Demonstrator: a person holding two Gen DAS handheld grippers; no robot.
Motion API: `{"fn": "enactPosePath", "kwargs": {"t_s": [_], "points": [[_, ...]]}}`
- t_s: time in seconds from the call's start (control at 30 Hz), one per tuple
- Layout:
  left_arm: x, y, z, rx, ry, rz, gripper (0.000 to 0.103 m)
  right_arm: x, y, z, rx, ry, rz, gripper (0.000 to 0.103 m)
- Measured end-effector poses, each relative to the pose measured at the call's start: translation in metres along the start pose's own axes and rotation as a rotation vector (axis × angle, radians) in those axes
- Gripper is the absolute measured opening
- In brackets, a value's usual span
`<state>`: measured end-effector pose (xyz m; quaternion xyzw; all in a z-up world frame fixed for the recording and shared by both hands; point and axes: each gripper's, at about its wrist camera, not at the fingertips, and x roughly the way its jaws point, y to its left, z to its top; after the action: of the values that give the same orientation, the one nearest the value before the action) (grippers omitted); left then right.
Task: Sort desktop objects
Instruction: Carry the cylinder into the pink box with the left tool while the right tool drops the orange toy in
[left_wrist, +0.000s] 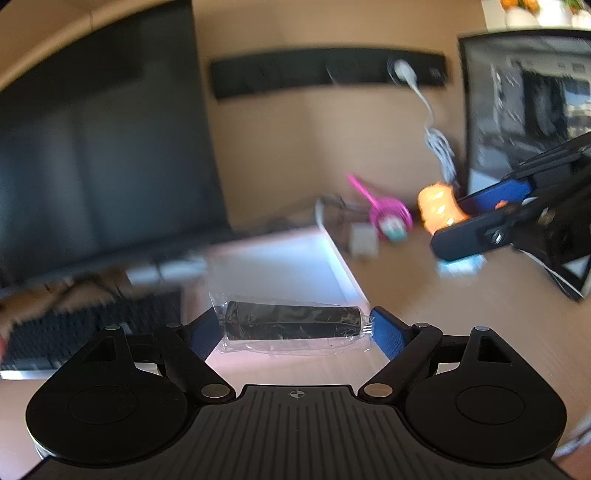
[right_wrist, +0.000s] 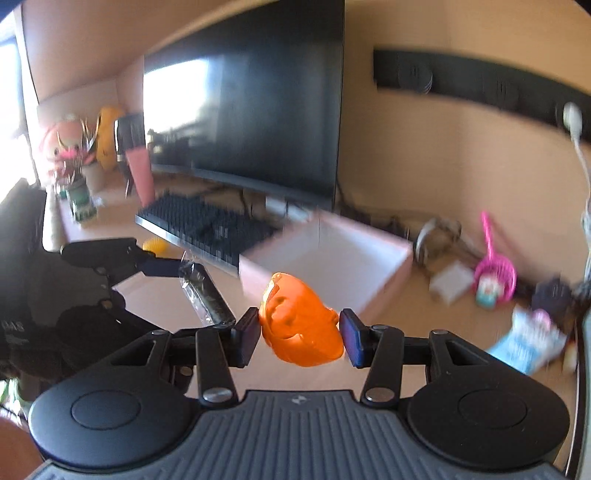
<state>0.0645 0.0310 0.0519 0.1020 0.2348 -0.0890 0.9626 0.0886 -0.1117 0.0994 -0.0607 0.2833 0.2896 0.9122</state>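
My left gripper (left_wrist: 295, 328) is shut on a black bar in a clear wrapper (left_wrist: 291, 321), held end to end between the blue pads above the desk. In the right wrist view the same bar (right_wrist: 203, 295) hangs at the left, in front of the keyboard. My right gripper (right_wrist: 299, 336) is shut on an orange plastic toy (right_wrist: 299, 325). From the left wrist view that toy (left_wrist: 437, 210) shows at the right between the right gripper's fingers. A shallow white box (right_wrist: 400, 266) sits on the desk just beyond both grippers, and its near rim (left_wrist: 343, 266) lies behind the wrapped bar.
A large dark monitor (right_wrist: 258, 110) and a black keyboard (right_wrist: 207, 225) stand left of the box. To the right of it lie a pink scoop (right_wrist: 495, 269), a small white block (right_wrist: 450, 282), a blue-and-white packet (right_wrist: 528, 339) and tangled cables. A second screen (left_wrist: 528, 107) stands at the far right.
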Motion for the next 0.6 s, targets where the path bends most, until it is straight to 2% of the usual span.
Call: {"fn": "enactPosePath", "kwargs": {"t_s": [0.23, 0.4, 0.57, 0.6], "points": [[0.021, 0.031, 0.037, -0.042, -0.076, 0.063, 0.089, -0.001, -0.015, 0.059, 0.04, -0.115, -0.009, 0.047], [0.049, 0.045, 0.048, -0.04, -0.071, 0.084, 0.089, 0.017, -0.033, 0.088, 0.107, -0.131, 0.025, 0.047], [0.082, 0.059, 0.058, -0.056, -0.061, 0.102, 0.093, 0.066, -0.056, 0.115, 0.226, -0.087, 0.055, 0.047], [0.089, 0.06, 0.059, -0.056, -0.057, 0.101, 0.097, 0.078, -0.059, 0.119, 0.231, -0.088, 0.049, 0.053]]}}
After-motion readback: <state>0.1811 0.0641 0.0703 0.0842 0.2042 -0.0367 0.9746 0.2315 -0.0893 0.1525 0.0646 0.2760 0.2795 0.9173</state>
